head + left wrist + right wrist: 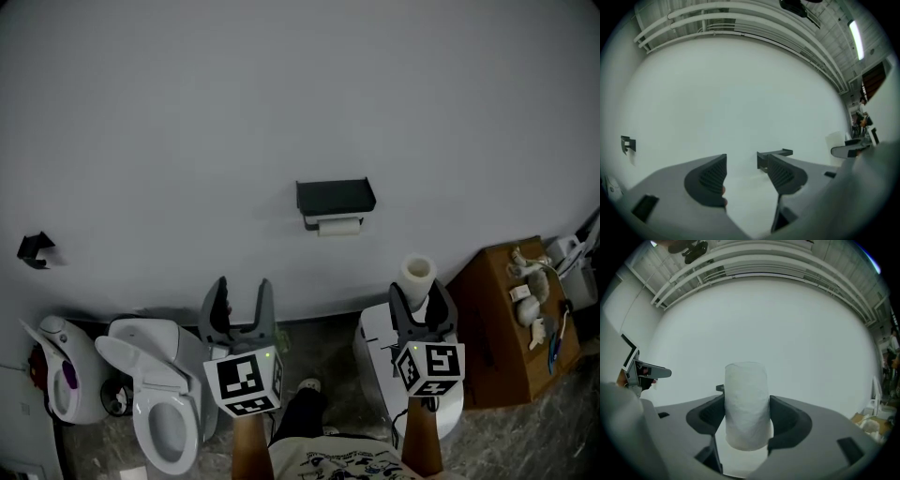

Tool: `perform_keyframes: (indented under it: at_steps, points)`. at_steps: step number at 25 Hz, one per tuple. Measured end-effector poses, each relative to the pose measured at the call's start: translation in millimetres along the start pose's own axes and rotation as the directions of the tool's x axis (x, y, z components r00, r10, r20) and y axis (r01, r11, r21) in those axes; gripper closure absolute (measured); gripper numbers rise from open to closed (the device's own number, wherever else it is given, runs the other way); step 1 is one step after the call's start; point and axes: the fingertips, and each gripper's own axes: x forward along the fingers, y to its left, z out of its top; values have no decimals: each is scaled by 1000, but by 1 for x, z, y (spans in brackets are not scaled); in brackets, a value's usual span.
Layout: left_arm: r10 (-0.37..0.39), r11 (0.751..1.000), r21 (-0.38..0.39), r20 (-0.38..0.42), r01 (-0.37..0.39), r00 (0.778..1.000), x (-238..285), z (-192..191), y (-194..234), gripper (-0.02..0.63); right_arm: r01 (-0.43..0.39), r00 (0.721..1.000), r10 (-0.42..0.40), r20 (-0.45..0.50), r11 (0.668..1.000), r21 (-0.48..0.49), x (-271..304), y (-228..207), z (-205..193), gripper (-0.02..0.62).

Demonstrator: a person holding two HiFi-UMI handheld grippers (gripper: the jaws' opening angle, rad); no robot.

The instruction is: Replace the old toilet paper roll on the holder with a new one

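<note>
A black toilet paper holder [335, 196] hangs on the white wall, with a thin old roll [338, 226] on its bar below the shelf. My right gripper [419, 302] is shut on a new white toilet paper roll [418, 278], which stands upright between the jaws [746, 405]. It is held low and to the right of the holder. My left gripper [241, 302] is open and empty, low and to the left of the holder. In the left gripper view the holder [774, 155] shows just past the right jaw of the left gripper [747, 174].
A white toilet [159, 394] with its lid up stands at lower left. Beside it is a white appliance [58, 378]. A white bin [377, 349] sits under my right gripper. A brown cabinet [506, 323] with small items stands at right. A small black wall bracket [35, 249] is at far left.
</note>
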Motion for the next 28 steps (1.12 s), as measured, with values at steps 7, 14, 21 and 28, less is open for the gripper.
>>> perform_keyframes:
  at_steps: [7,14,21,28]
  points:
    - [-45,999,0,0,45,999,75,5,7,354,47,999,-47,4,998,32,62,-14,6,293]
    - [-75,997,11,4,75,997,130,7,16,354,92,996,-92,4,995,48,106,-24,6,293]
    - [-75,997,12,-3,75,997,159,7,20,354,114,993,-114,2,992,52,131,-33,7,293]
    - [-36,999,12,-5,36,999,172,11,19,354,96,995,-96,6,994,51,149,-48,11,293]
